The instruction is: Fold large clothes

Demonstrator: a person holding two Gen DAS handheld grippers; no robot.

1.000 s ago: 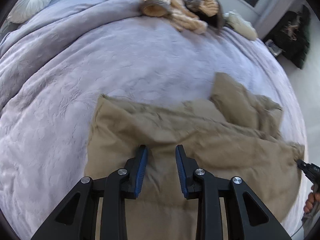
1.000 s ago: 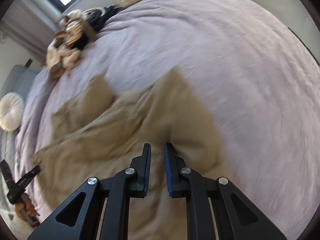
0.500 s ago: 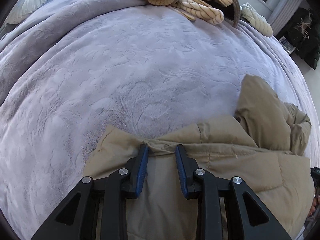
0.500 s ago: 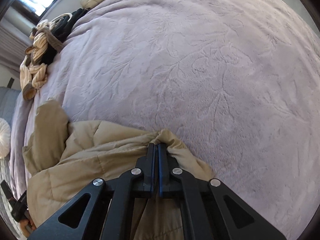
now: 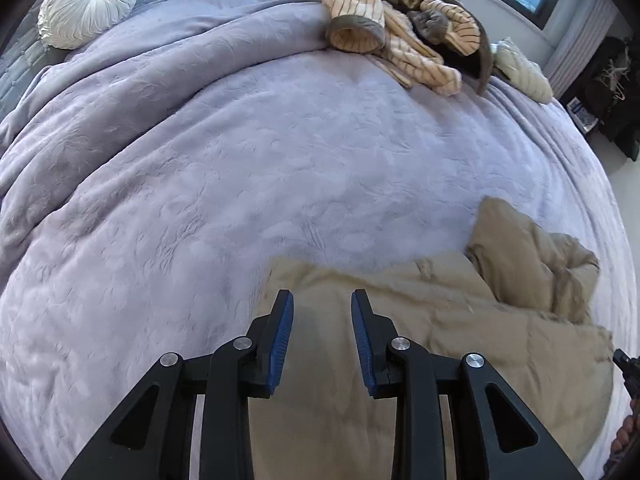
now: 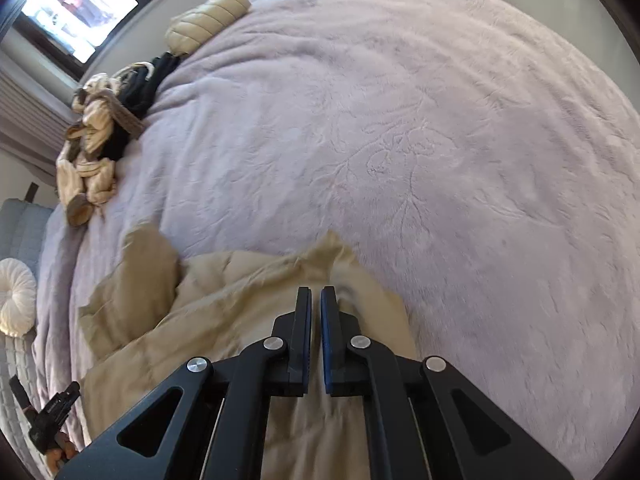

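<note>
Lying on a lilac blanket (image 5: 280, 168) with a pressed leaf pattern, the tan coat (image 5: 460, 340) is the landmark; no label or writing can be read on anything. The blanket covers a wide bed and fills most of both views. Beyond the coat, at the far edge of the bed, sits a pile of striped clothes (image 5: 404, 32) with a dark garment among them, and beside the pile a cream quilted bundle (image 5: 520, 68). Far left of the coat, near the bed's head, rests a round white cushion (image 5: 90, 2). Behind the pile a window (image 6: 76, 12) lets daylight in.

The left gripper (image 5: 322, 308) hangs over the coat's near left part with its jaws apart, nothing between the blue pads. The right gripper (image 6: 316, 304) is above the coat's right corner; its jaws have just closed to a thin slit, and no cloth is seen between them. One sleeve (image 6: 140, 276) of the coat sticks out toward the pile.
</note>
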